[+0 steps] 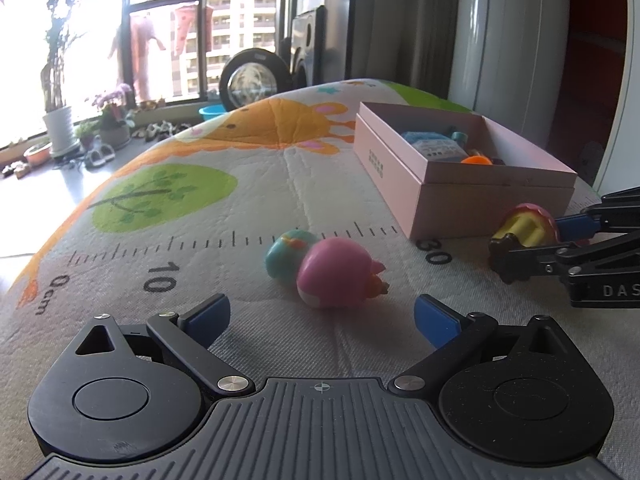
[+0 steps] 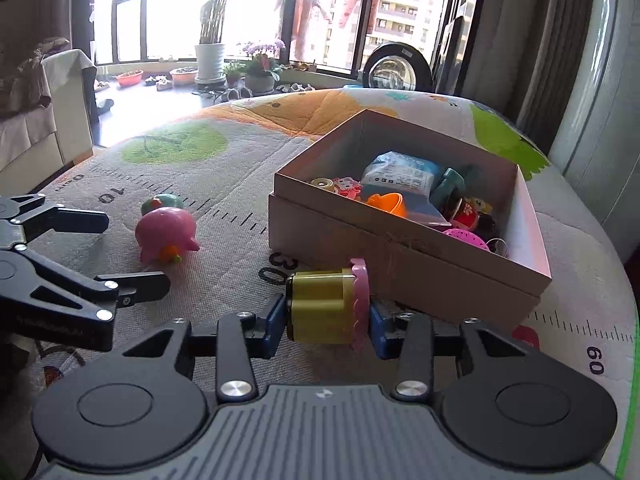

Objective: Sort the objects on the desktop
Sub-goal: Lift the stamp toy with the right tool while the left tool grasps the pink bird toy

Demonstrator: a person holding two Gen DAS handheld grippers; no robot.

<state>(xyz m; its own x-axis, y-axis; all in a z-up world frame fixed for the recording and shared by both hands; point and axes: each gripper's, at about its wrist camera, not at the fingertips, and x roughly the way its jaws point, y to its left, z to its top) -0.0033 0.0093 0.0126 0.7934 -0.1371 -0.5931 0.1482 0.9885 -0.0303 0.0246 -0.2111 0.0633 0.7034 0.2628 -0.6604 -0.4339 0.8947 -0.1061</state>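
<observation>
My right gripper (image 2: 328, 326) is shut on a yellow-and-pink toy (image 2: 326, 306), held just in front of the pink box (image 2: 404, 264); the toy also shows in the left wrist view (image 1: 526, 226). The box holds several small toys and a blue packet (image 2: 400, 172). My left gripper (image 1: 322, 318) is open, just short of a pink pomegranate toy (image 1: 334, 272) that lies on the mat touching a teal ball (image 1: 286, 254). Both also show in the right wrist view, the pink toy (image 2: 166, 236) and the ball (image 2: 162, 202).
A play mat (image 1: 180, 220) with a ruler print and giraffe covers the table. The pink box (image 1: 460, 176) stands at the right. Behind are a window, potted plants (image 2: 210, 56) and a round black fan (image 2: 394, 70).
</observation>
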